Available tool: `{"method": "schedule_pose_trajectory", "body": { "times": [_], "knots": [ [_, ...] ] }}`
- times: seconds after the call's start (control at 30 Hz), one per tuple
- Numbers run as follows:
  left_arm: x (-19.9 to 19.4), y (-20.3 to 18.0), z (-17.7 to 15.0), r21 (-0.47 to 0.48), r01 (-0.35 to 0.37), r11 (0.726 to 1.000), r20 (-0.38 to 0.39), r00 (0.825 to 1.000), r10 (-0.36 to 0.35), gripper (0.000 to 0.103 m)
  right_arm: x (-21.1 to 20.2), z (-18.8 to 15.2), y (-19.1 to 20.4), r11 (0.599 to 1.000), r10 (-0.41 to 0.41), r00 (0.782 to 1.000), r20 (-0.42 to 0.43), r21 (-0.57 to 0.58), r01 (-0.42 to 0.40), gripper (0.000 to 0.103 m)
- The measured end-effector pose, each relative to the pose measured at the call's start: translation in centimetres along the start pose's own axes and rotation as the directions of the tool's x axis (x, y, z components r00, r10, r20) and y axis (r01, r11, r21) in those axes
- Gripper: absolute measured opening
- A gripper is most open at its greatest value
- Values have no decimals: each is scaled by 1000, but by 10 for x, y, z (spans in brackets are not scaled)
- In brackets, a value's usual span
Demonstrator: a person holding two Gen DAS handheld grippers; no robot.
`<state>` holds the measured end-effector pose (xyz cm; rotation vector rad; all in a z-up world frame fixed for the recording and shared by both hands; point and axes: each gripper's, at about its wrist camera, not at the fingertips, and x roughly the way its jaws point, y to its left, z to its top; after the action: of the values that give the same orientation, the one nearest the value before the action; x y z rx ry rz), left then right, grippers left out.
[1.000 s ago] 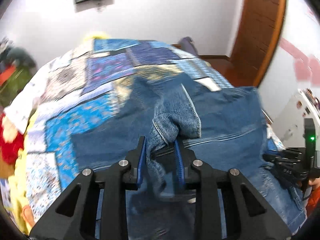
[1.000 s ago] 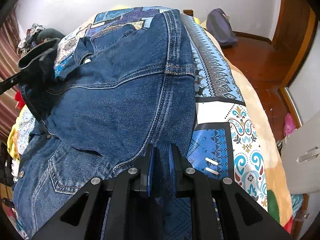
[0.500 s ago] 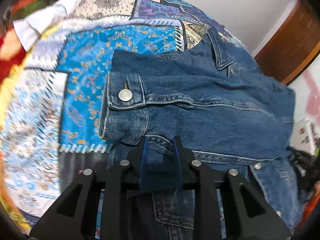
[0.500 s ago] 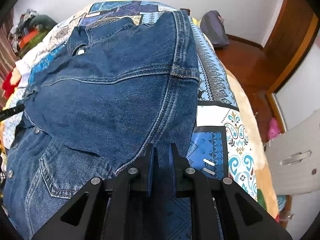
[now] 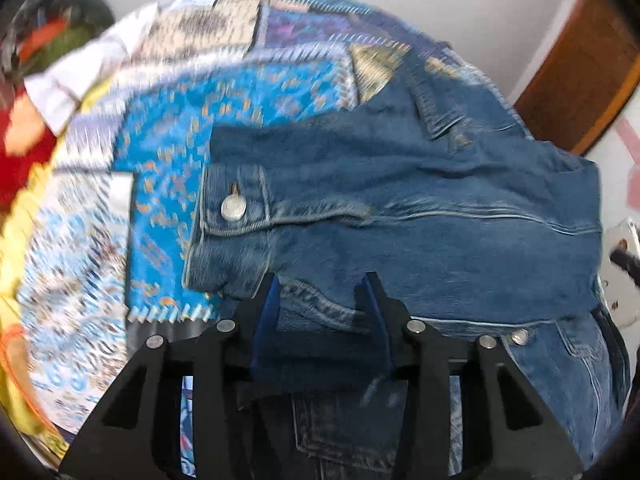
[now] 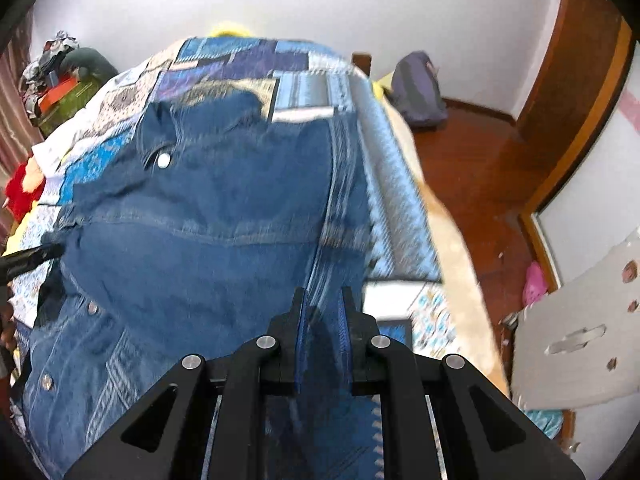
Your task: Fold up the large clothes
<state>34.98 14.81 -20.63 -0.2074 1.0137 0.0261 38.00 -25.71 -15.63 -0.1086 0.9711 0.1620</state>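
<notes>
While spreading, jaws of left hand-held gripper [image 5: 320, 294] opening, blue pads apart at lower centre of left-wrist frame; denim lies in the gap, pads not pressing it. Right hand-held gripper [image 6: 323, 312] clamped tight on a seamed edge of denim jacket [image 6: 208, 220], fabric running up between the pads at lower centre of right-wrist frame.

Just above left pads: sleeve cuff [image 5: 232, 216] with metal button [image 5: 233, 207], laid across jacket body, cuff end at centre left. Collar [image 5: 436, 112] at upper right of that frame. More metal buttons along front placket at lower right.

Jacket spread over patchwork bedspread [image 5: 172, 152] on bed, filling centre and right of left-wrist frame, centre and left of right-wrist frame. Bedspread bare at left and top in left view, right of jacket in right view. Both frames motion-blurred.

Further out, right view: wooden floor [image 6: 480, 168] at right, purple-grey bag [image 6: 418, 92] against white wall at upper right, wooden door frame [image 6: 580, 112] at far right, clutter pile [image 6: 60, 76] at upper left, red plush item [image 6: 22, 188] at left edge.
</notes>
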Motion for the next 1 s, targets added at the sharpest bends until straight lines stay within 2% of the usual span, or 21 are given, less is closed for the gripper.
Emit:
{"method": "schedule_pose_trajectory", "body": {
  "times": [0.03, 0.1, 0.13, 0.17, 0.23, 0.33, 0.4, 0.47, 0.5, 0.57, 0.73, 0.9, 1.0],
  "knots": [
    [-8, 2, 2, 0, -11, 1000, 26, 1000, 11, 44, 0, 4, 0, 1000, -1, 1000, 7, -4, 1, 10],
    [-20, 12, 6, -21, -53, 998, 59, 997, 54, 61, 3, 10, 1, 1000, -9, 1000, 17, -19, 10, 10],
    [-26, 22, 8, -49, -93, 994, 79, 992, 97, 82, 7, 13, 2, 999, -21, 1000, 21, -28, 22, 10],
    [-28, 30, 10, -75, -123, 990, 93, 987, 130, 95, 12, 12, 2, 999, -38, 999, 19, -30, 39, 10],
    [-26, 52, 12, -145, -151, 978, 88, 982, 164, 95, 27, 13, 1, 996, -79, 997, -8, -34, 79, 10],
    [4, 74, 9, -213, -89, 973, -32, 996, 84, 95, 47, 7, 0, 993, -111, 994, -3, -33, 110, 10],
    [22, 75, 5, -210, -99, 973, -84, 993, 83, 95, 50, 5, 2, 987, -149, 989, 20, -54, 150, 10],
    [40, 69, -5, -160, -122, 980, -118, 988, 104, 98, 57, 2, 6, 970, -223, 975, -6, -102, 221, 10],
    [48, 67, -9, -139, -123, 983, -126, 986, 106, 99, 60, 0, 5, 969, -226, 974, -16, -111, 223, 10],
    [51, 70, -15, -155, -127, 980, -99, 989, 113, 103, 59, -3, 2, 970, -216, 976, -10, -115, 213, 10],
    [57, 83, -21, -213, -62, 975, -110, 993, 39, 103, 60, -7, -2, 969, -202, 979, -12, -149, 198, 10],
    [58, 84, -34, -150, -145, 978, -135, 983, 125, 103, 62, -11, -7, 972, -172, 985, -2, -163, 169, 10],
    [52, 89, -42, -166, -136, 977, -142, 983, 113, 103, 57, -17, -13, 976, -156, 988, -3, -156, 153, 10]
  ]
}}
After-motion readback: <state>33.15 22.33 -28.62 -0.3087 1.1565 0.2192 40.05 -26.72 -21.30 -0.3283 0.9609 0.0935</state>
